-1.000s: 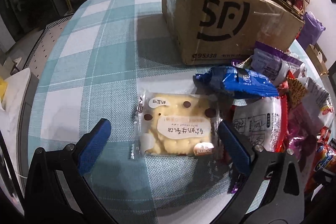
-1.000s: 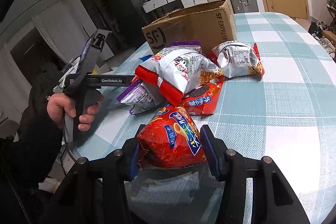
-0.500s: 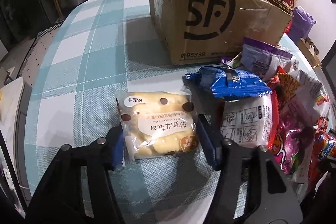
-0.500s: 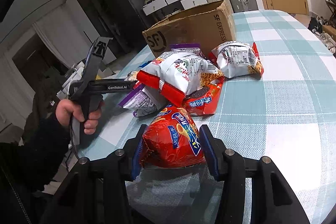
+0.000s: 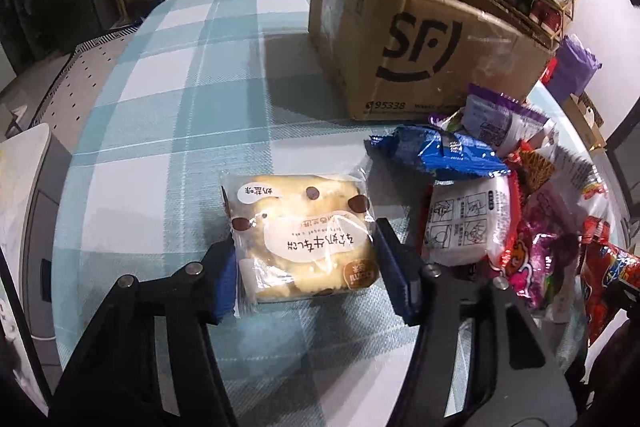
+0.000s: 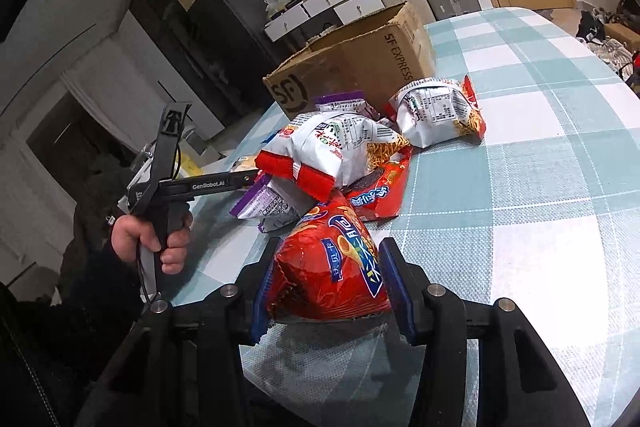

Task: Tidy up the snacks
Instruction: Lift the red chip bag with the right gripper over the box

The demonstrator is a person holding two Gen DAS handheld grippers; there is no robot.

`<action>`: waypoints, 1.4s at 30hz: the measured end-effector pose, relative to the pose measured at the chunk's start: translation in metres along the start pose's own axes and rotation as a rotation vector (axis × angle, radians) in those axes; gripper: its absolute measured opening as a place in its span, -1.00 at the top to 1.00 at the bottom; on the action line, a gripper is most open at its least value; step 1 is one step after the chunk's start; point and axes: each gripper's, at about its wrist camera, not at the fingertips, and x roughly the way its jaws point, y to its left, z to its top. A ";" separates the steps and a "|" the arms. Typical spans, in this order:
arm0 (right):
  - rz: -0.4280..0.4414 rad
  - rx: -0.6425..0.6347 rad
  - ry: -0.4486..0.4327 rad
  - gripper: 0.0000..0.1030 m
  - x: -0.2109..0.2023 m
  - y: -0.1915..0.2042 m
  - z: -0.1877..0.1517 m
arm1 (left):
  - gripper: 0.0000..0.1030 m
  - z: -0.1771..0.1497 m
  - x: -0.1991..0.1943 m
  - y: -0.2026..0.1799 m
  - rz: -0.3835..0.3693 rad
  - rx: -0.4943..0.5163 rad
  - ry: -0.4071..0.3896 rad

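- Lying flat on the checked surface [image 5: 168,75]: clear-wrapped cake packet [image 5: 302,237], near end sitting between the blue pads of the left claw [image 5: 306,281].
- Pressing in on both sides of that packet: left claw, narrowed to the wrapper's width and gripping it.
- Sitting pinched in the right claw [image 6: 324,289]: red chip bag [image 6: 330,269], puffed up, blue pads squeezing its two sides just above the cloth.
- Piling up just right of the cake packet: blue wrapper [image 5: 436,151], white pouch [image 5: 466,223], purple-edged pack [image 5: 500,121] and pink bag [image 5: 544,251], overlapping one another.
- Standing beyond the pile, open-topped: cardboard box [image 5: 412,47] with a black SF logo, its base touching the nearest packs.
- Lying apart from the heap on the right-wrist side: white noodle bag [image 6: 438,111], close to the box.
- Gripping the left tool's handle at the surface edge: left hand [image 6: 150,239].
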 end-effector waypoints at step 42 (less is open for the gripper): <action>0.095 -0.004 -0.225 0.22 -0.059 -0.005 0.092 | -0.11 0.049 -0.116 -0.039 -0.067 0.024 -0.223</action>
